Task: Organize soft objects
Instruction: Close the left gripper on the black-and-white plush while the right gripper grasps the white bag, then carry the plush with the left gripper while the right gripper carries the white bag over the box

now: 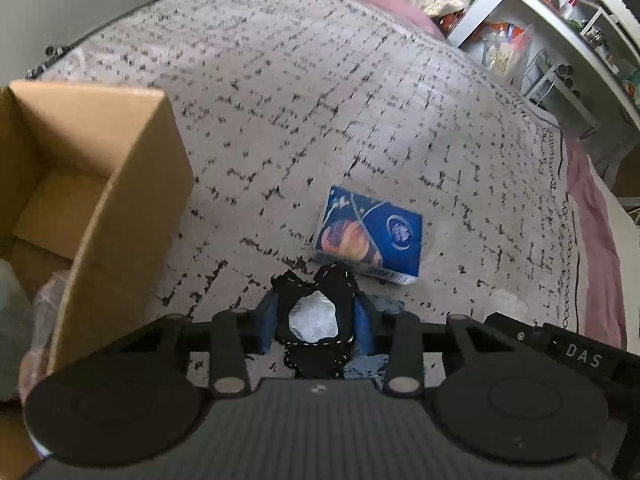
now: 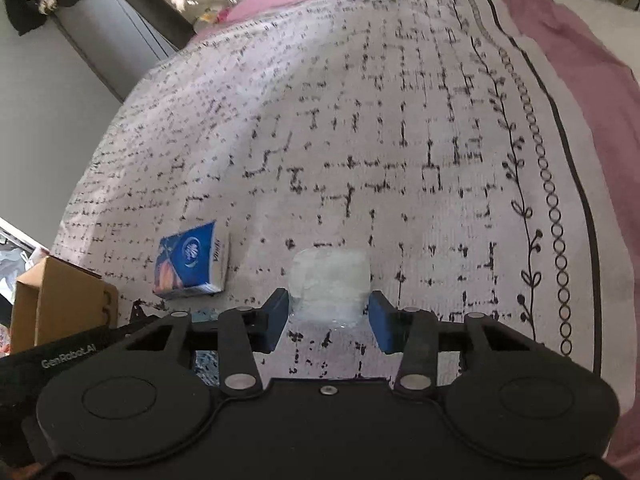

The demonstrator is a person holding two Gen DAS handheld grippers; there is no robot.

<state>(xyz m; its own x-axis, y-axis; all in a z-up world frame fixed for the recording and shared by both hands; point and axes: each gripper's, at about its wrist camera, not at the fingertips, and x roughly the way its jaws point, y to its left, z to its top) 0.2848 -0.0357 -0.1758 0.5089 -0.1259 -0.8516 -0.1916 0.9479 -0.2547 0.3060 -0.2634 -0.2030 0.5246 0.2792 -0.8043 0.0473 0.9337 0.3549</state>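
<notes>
We see the left gripper (image 1: pixel 316 320) with its blue pads (image 1: pixel 267 326) closed in against a black fabric pouch (image 1: pixel 320 320) edged with pale stitching; a whitish crinkled patch shows at the pouch's middle. The pads press on both flanks of it, so the fingers are clamped on the pouch, which sits low over the patterned bedspread (image 1: pixel 320 100). Under the pouch a bit of blue cloth (image 1: pixel 380 304) peeks out.

The right gripper (image 2: pixel 329 304) has its blue pads (image 2: pixel 276 316) drawn in around a small clear-wrapped white packet (image 2: pixel 330 284) that lies on the bedspread. The pads sit right at the packet's near corners, touching its sides, so we read them as clamped on it, with the packet not lifted.

A blue tissue pack (image 1: pixel 368 236) lies on the bedspread just beyond the left gripper and to the left of the packet in the right wrist view.

The left wrist view alone shows the inside of the open cardboard box (image 1: pixel 92 184) standing close on the left, and cluttered white shelves (image 1: pixel 560 40) far right. The right wrist view shows only an outer corner of that box at its left edge, but it gives the bedspread's vine-and-ring border (image 2: pixel 556 208) and the pink sheet (image 2: pixel 592 80) beyond it. The left gripper's dark body also shows at that view's lower left.
</notes>
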